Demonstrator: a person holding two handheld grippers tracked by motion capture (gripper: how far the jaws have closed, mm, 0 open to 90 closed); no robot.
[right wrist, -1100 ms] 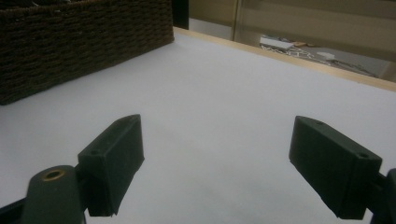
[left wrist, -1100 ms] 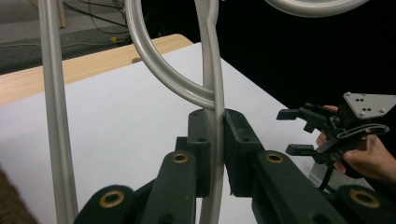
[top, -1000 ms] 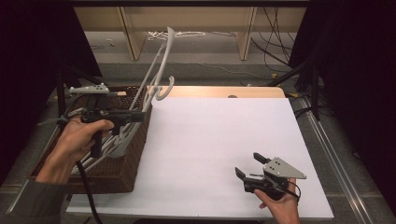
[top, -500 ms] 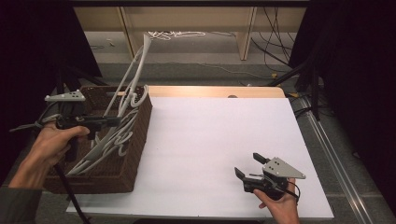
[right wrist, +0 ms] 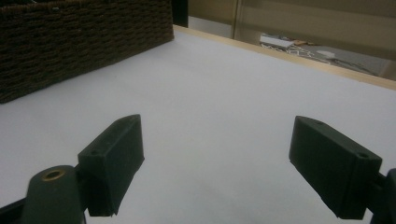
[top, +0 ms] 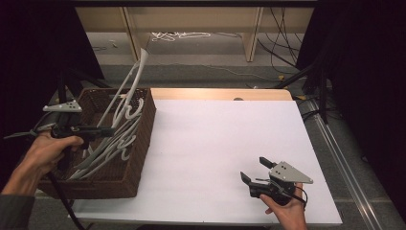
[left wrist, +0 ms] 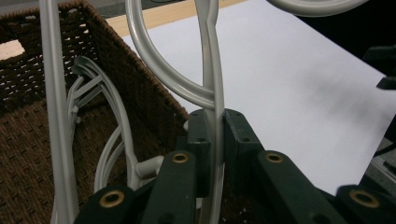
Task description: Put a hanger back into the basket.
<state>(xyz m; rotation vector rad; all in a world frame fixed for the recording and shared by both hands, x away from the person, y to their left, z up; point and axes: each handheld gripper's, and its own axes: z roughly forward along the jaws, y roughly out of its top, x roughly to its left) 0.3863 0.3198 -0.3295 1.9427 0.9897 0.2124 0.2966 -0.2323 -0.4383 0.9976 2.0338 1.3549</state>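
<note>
A white plastic hanger (top: pixel 136 76) leans up out of the brown wicker basket (top: pixel 140 158) at the table's left, its top well above the rim. My left gripper (top: pixel 111 130) hovers over the basket, shut on this hanger. In the left gripper view the jaws (left wrist: pixel 214 126) pinch the hanger's thin stem (left wrist: pixel 211 56) just below its hook ring. Several more white hangers (top: pixel 112 151) lie piled in the basket (left wrist: pixel 116 60). My right gripper (top: pixel 254 168) rests on the white tabletop at the front right, open, with nothing between its jaws (right wrist: pixel 215 149).
The white tabletop (top: pixel 215 139) stretches between the basket and the right gripper. The basket's woven side (right wrist: pixel 84 37) shows far off in the right gripper view. Behind the table stand wooden shelf legs (top: pixel 251 40) and loose cables on the floor.
My left hand has moved left and down, carrying the hanger lower into the basket. The right gripper has stayed where it was.
</note>
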